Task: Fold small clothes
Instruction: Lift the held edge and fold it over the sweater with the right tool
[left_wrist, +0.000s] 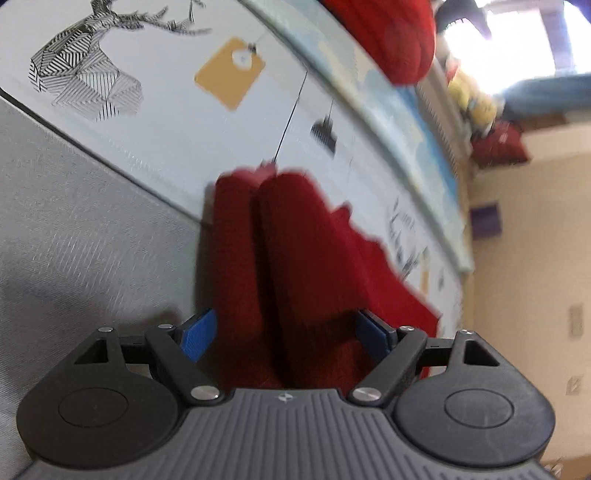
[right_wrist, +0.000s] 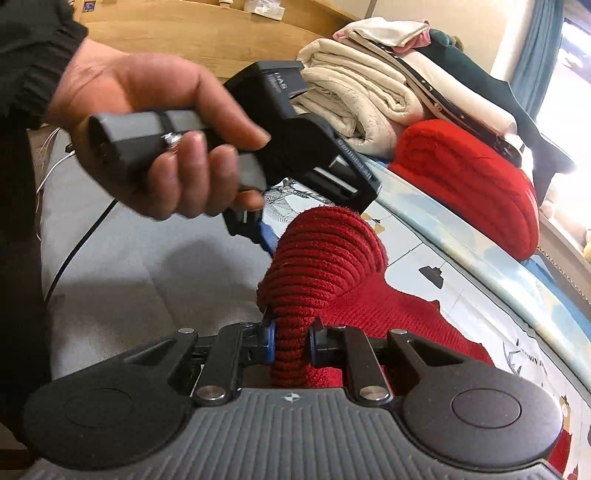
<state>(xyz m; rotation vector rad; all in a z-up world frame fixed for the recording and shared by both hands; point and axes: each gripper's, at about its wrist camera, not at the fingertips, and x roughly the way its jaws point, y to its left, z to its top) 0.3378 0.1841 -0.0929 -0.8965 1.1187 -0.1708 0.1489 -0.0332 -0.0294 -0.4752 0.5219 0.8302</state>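
Note:
A dark red ribbed knit garment (right_wrist: 321, 258) lies partly on the printed sheet (right_wrist: 424, 258), one end bunched and lifted. My right gripper (right_wrist: 291, 343) is shut on that bunched end, both blue pads pressing the knit. In the left wrist view the same garment (left_wrist: 303, 258) runs in two folds between the wide-apart fingers of my left gripper (left_wrist: 284, 338), which is open; its blue pads (left_wrist: 197, 336) stand at the cloth's sides without squeezing it. The right wrist view shows a hand (right_wrist: 166, 147) holding the left gripper's handle, one blue finger (right_wrist: 266, 234) against the garment's far side.
A stack of folded cream blankets (right_wrist: 362, 103) and a folded bright red knit (right_wrist: 472, 181) sit at the back of the bed. A grey fabric surface (right_wrist: 147, 266) with a black cable (right_wrist: 81, 240) lies to the left. Plush toys (left_wrist: 476, 103) sit by the window.

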